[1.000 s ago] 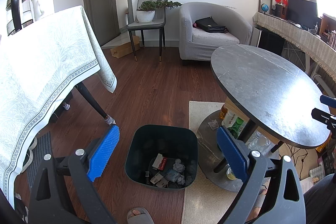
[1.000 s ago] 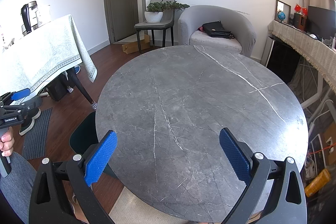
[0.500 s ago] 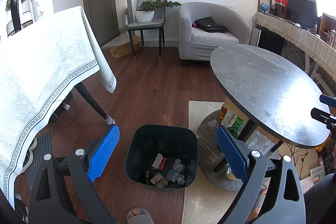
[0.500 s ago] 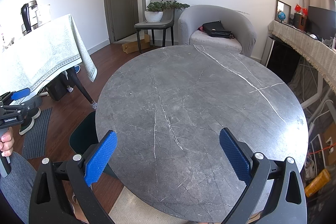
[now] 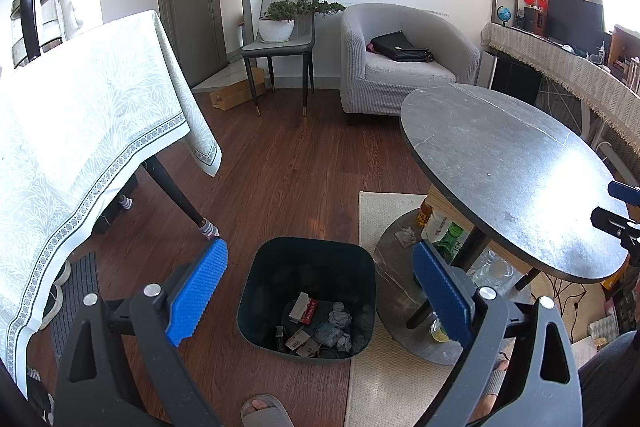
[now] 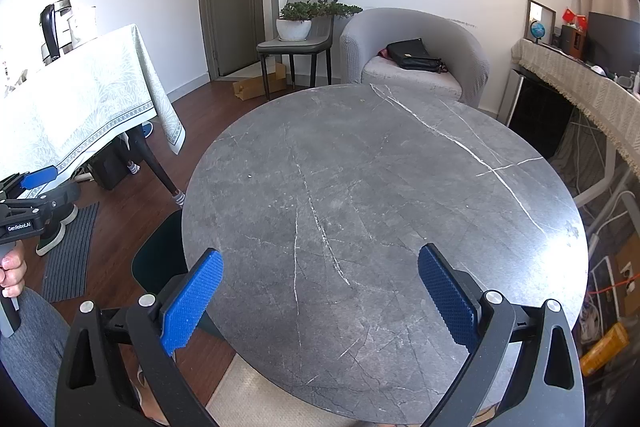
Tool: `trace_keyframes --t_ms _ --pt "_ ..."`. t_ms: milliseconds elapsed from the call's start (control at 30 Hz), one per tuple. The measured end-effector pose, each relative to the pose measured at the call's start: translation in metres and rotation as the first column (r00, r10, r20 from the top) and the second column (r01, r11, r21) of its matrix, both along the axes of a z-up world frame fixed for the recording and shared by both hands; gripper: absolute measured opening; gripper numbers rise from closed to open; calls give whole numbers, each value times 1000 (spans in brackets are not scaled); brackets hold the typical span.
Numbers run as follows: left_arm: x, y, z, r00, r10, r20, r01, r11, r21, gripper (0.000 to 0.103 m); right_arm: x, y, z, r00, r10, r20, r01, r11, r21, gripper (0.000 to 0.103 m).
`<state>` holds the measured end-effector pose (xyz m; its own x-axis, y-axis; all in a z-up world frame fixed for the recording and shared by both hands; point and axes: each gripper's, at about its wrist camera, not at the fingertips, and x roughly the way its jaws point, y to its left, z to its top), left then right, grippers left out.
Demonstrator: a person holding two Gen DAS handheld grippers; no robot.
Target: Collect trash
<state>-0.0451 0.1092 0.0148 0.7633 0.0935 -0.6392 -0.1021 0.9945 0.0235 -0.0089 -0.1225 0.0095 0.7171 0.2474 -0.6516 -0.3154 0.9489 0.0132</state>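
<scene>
Left gripper, ribbed blue pads spread wide and empty, hangs over the dark rounded bin holding crumpled trash; right gripper, equally spread, above the round marble table

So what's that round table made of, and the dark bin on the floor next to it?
The round table top looks like grey marble or a stone-look slab: pale veins cross it and window light glares off it, so it is smooth, maybe polished. Real or imitation stone, I cannot tell. The bin looks like moulded plastic, dark with a dull sheen and rounded corners.
</scene>
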Motion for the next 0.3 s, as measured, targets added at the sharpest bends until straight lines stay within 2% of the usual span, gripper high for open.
trace_keyframes --t_ms 300 --pt "1 -1 -3 1000 0 -10 0 1000 13 97 1 -1 -1 1000 2 -3 -2 1000 -2 99"
